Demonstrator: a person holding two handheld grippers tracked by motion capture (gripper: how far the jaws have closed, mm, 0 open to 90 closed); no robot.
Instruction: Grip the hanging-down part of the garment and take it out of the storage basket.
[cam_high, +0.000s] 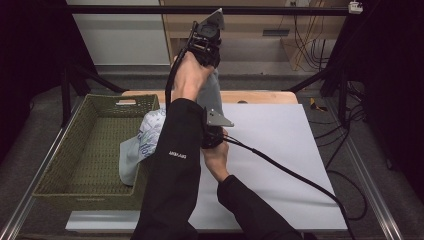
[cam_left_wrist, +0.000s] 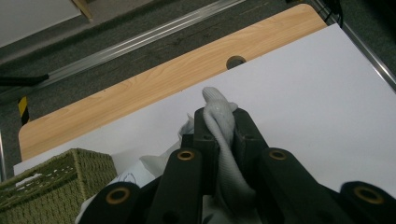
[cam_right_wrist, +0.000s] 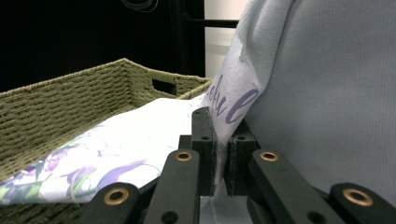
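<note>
The white table (cam_high: 280, 150) filled centre frame; the woven basket (cam_high: 75, 150) sat lower left. The pale printed garment (cam_high: 145, 142) draped over the basket's right wall. The left gripper (cam_left_wrist: 219, 122), raised top centre, and the right gripper (cam_right_wrist: 219, 140), mid-frame, each pinched its fabric.

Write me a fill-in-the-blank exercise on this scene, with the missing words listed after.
1. The left hand-held gripper is shut on a fold of the light grey ____ garment.
2. Part of the garment hangs over the rim of the olive-green woven ____.
3. The lettering printed on the garment beside the right hand-held gripper is ____.

Missing words: fabric; basket; purple
</note>
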